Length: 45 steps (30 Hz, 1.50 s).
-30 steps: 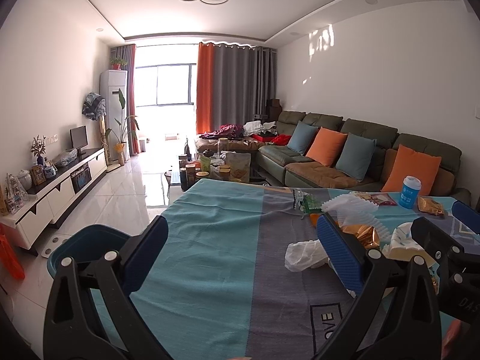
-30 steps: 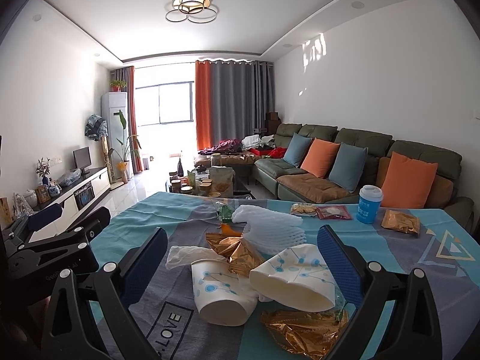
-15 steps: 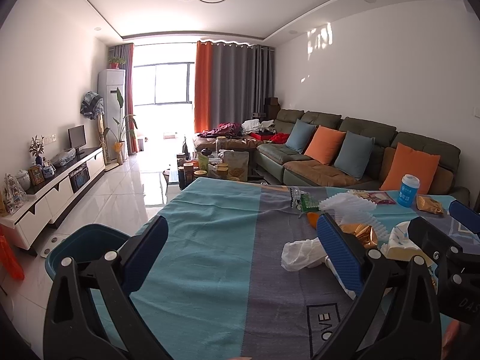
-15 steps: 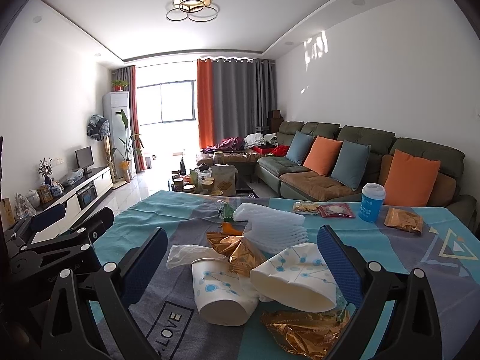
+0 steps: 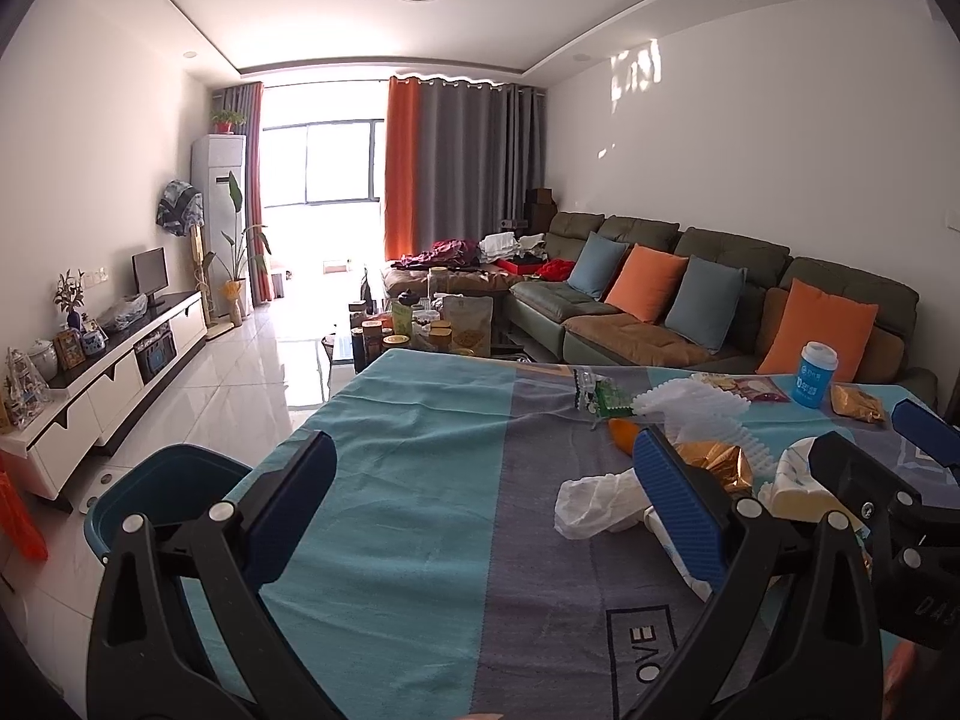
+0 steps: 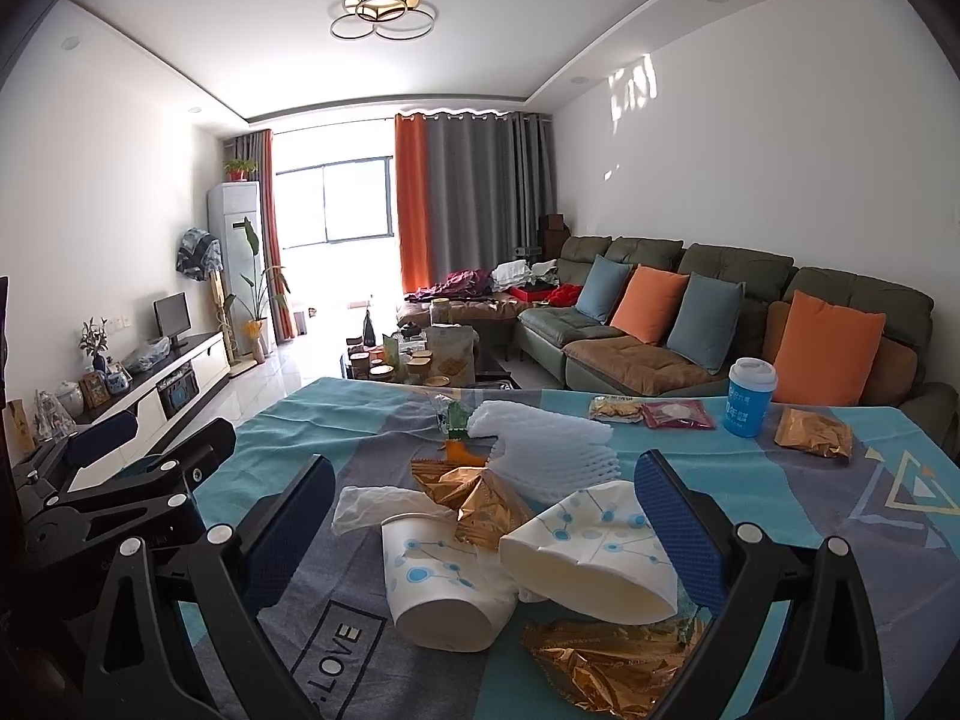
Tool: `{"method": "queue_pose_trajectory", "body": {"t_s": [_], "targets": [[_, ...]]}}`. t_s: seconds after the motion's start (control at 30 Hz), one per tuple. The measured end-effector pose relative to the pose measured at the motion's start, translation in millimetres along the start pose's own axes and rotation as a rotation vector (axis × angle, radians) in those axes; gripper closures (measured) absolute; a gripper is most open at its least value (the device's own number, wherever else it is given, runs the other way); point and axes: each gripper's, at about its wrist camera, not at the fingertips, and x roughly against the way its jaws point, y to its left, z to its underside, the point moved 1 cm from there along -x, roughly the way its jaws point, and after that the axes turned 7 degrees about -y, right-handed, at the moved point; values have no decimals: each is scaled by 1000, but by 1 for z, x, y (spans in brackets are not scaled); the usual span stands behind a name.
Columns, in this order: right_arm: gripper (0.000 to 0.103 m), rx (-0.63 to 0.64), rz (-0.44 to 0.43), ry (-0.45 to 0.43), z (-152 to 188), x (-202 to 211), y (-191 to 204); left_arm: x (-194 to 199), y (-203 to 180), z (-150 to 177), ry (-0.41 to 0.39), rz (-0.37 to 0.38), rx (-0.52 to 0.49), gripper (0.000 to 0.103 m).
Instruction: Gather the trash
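A heap of trash lies on the blue-grey tablecloth (image 6: 780, 492): two crushed white paper cups with blue dots (image 6: 444, 576) (image 6: 594, 558), gold foil wrappers (image 6: 474, 498) (image 6: 606, 654), white foam netting (image 6: 540, 444) and a crumpled white tissue (image 6: 372, 504). My right gripper (image 6: 480, 534) hovers open just in front of the cups, which sit between its fingers without touching them. My left gripper (image 5: 486, 504) is open over bare cloth, left of the heap; the tissue (image 5: 594, 504) lies beside its right finger (image 5: 678, 510). A dark blue bin (image 5: 156, 492) stands on the floor at the table's left edge.
Further back on the table are a blue lidded cup (image 6: 750, 399), snack packets (image 6: 654, 411) and a gold packet (image 6: 813, 435). Beyond stand a cluttered coffee table (image 6: 420, 360), a green sofa with cushions (image 6: 690, 312) and a white TV cabinet (image 5: 108, 372).
Both views have drifted slightly, the left a little forward and up. Both grippers stay open and nothing on the table has moved.
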Motion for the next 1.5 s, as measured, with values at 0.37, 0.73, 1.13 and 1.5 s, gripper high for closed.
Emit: {"method": "queue_pose_trajectory", "body": {"t_s": [0.37,0.73,1.13,1.5], "targets": [[6,-14,-3,16,1,-5,-7,-8,-4,5,19,11,-10,5],[6,-30,6,56,5,-14,-26,-22,-9,12,73,50,-12,5],[11,-91,53,194,27,-26,-78,-46,-47,38,252,325,-75,19],[30,-47,54,267,43,-32,-86,-42,-90,58,288,465,-150,22]]}}
